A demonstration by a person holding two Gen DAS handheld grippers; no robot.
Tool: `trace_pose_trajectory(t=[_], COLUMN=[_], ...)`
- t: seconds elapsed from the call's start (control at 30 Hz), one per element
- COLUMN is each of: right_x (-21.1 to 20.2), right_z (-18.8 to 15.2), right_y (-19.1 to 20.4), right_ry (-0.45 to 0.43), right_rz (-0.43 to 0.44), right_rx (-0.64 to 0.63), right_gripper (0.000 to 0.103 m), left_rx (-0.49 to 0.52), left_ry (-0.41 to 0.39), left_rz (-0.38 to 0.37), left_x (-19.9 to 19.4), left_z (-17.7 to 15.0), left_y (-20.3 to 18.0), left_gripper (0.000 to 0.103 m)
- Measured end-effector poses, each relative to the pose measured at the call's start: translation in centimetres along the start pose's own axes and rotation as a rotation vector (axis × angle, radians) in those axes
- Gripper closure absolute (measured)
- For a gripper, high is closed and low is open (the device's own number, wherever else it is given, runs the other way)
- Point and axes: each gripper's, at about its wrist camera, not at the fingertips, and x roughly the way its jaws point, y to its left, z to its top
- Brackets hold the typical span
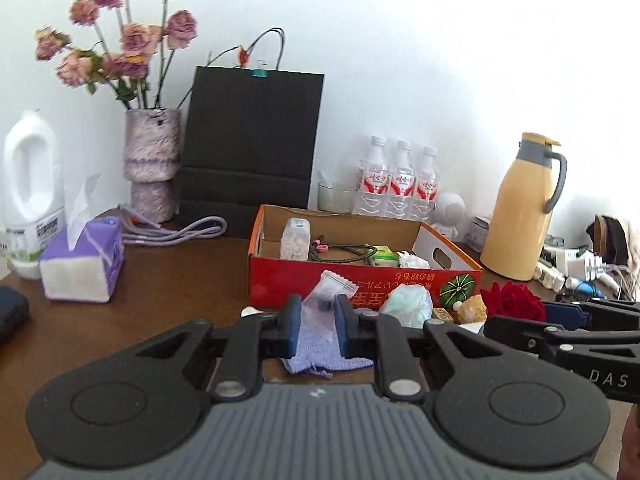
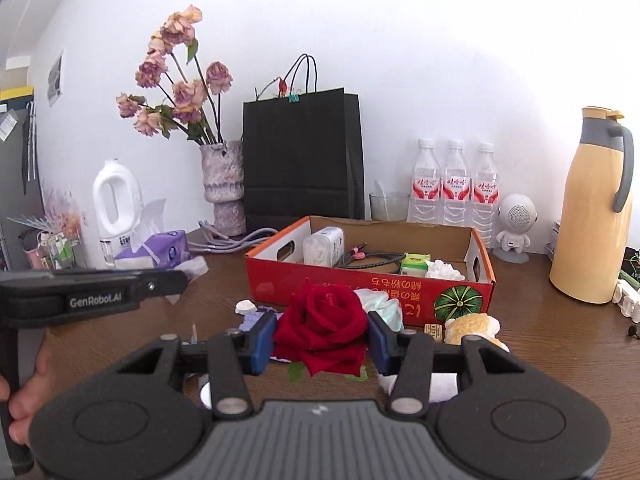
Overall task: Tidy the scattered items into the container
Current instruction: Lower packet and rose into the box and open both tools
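Cardboard box [image 1: 360, 284] sits mid-tabletop [image 1: 168, 280], holding a cable, cotton swabs, tissue | left wrist: left gripper [image 1: 318, 320] clamped on a small clear zip bag [image 1: 324, 300], above a lilac cloth [image 1: 320, 350] | right wrist: right gripper [image 2: 322, 340] clamped on a red rose [image 2: 322, 320], just before the box front; box [image 2: 372, 284] behind.

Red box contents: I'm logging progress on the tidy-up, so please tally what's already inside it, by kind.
Cotton-swab tub: 1
Coiled cable: 1
Green packet: 1
White crumpled wad: 1
Total in the red box: 4
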Motion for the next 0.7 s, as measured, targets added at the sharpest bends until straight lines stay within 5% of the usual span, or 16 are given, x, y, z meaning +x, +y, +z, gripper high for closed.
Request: trace_pose_trajectory(t=[0.17, 0.47, 0.7], right_x=[-1.7, -3.7, -1.2], right_z=[-1.4, -2.8, 4.6], right_y=[1.0, 0.6, -2.4], right_ry=[-0.006, -0.035, -0.123], right_rz=[-0.002, -0.038, -0.015], right_rx=[0.04, 0.109, 0.105], right_gripper=[0.056, 0.056, 0.056], left_rx=[-0.005, 0.018, 0.05], left_ry=[0.031, -0.064, -0.119], left_rz=[0.005, 0.009, -0.081], left_x=[-1.6, -5.2, 0.5], left_z=[-1.9, -2.2, 6.0], left_y=[-0.4, -1.2, -2.4], left_gripper=[0.085, 0.085, 0.085])
